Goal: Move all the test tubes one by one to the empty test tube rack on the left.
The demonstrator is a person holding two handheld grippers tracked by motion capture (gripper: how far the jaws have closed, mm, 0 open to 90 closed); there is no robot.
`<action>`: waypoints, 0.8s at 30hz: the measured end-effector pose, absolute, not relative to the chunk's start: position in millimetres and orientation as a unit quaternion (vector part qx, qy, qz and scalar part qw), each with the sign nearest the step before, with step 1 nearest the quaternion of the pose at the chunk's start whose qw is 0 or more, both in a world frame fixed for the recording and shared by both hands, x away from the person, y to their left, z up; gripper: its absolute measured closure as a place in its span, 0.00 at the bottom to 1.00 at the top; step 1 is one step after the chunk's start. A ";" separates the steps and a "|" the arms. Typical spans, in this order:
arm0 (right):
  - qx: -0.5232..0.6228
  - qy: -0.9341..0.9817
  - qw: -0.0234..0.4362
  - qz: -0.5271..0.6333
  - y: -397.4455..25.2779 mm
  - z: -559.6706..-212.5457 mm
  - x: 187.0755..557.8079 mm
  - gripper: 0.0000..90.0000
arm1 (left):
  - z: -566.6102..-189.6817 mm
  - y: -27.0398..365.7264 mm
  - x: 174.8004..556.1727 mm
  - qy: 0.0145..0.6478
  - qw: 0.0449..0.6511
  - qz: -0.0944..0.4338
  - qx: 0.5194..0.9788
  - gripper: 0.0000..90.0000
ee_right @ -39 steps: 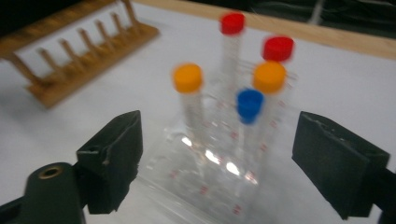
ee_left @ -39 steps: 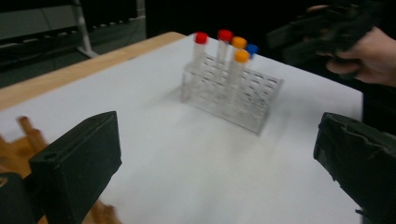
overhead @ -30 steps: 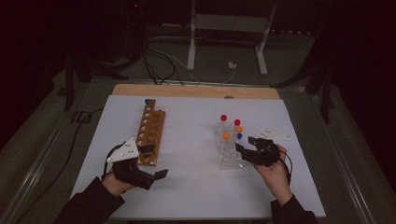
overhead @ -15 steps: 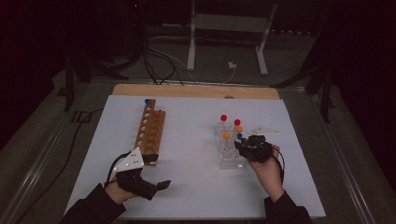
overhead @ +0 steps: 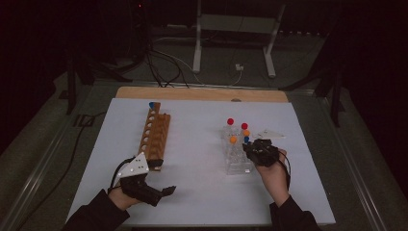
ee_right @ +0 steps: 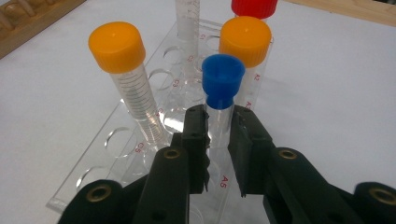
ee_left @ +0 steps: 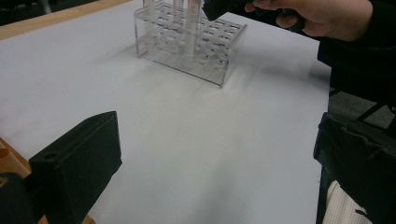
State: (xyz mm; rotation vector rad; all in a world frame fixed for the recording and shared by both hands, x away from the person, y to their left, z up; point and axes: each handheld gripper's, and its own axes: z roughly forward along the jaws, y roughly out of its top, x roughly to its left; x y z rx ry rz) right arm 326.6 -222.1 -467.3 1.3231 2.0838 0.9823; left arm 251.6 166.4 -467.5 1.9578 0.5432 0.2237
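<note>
Gripping blue-capped tube over clear rack, right claw closed; left claw open, empty.

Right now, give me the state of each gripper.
Left gripper: open, holding nothing.
Right gripper: jaws closed around the blue-capped tube in the clear rack.

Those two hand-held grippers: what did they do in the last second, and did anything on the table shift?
The left gripper drew back from the wooden rack toward the person, jaws open and empty. The right gripper edged in to the clear rack, and its jaws now close around the blue-capped tube. Both racks and the other capped tubes stayed where they were.
</note>
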 end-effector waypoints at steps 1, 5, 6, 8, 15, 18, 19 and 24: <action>0.484 0.761 0.241 0.359 -221.8 -467.5 326.6 0.85 | -467.6 166.5 251.8 0.227 0.522 0.093 0.817 0.02; 0.480 0.761 0.246 0.361 -221.8 -466.7 325.5 0.85 | -468.2 167.3 252.5 0.229 0.523 0.089 0.816 0.02; 0.480 0.761 0.248 0.361 -221.6 -465.9 324.8 0.85 | -468.2 167.3 252.6 0.229 0.522 0.090 0.816 0.02; 0.476 0.760 0.251 0.364 -221.9 -463.5 323.0 0.85 | -468.2 167.5 252.8 0.229 0.522 0.090 0.817 0.02; 0.466 0.757 0.265 0.373 -223.6 -450.0 315.1 0.85 | -467.4 168.4 253.4 0.230 0.523 0.090 0.815 0.02; 0.460 0.756 0.272 0.379 -224.0 -441.7 310.9 0.85 | -466.4 168.7 253.6 0.230 0.524 0.090 0.815 0.02; 0.457 0.756 0.274 0.381 -224.4 -438.6 309.4 0.85 | -466.2 168.9 253.7 0.230 0.524 0.090 0.815 0.02; 0.444 0.756 0.285 0.388 -224.7 -421.8 300.3 0.85 | -464.5 169.3 253.8 0.229 0.526 0.090 0.814 0.02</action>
